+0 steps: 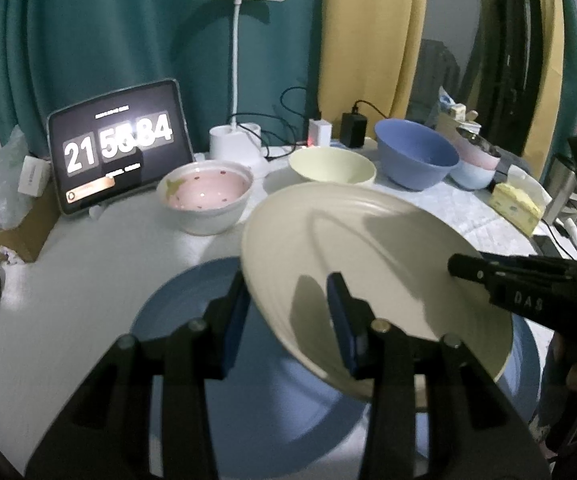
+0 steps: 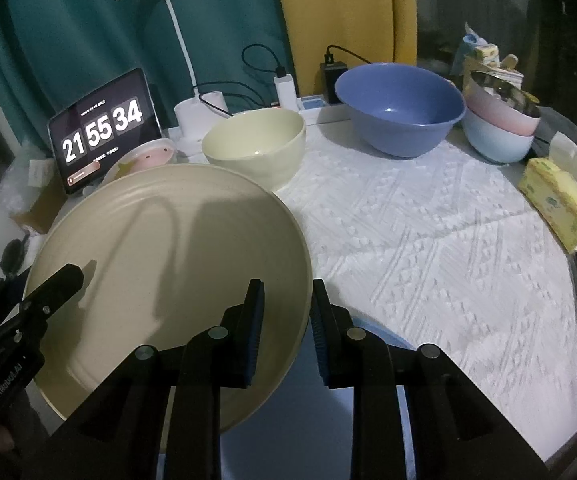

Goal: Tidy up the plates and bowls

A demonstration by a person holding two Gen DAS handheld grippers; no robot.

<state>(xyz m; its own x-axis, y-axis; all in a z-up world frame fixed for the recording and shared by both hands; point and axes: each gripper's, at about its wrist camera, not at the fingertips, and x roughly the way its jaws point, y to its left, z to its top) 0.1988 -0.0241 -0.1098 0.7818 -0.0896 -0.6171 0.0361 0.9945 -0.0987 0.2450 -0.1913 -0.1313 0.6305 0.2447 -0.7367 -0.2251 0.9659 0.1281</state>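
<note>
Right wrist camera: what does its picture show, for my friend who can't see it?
Two hand-held grippers hold a big cream plate above a blue plate: the right hand-held gripper clamps its near rim, the left hand-held gripper its far side. Behind, on a white quilted cloth, sit a cream bowl and a blue bowl.

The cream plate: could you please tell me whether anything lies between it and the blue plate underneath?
Nothing visible does. The cream plate hangs tilted over the blue plate, its rim held by the left gripper and right gripper.
</note>
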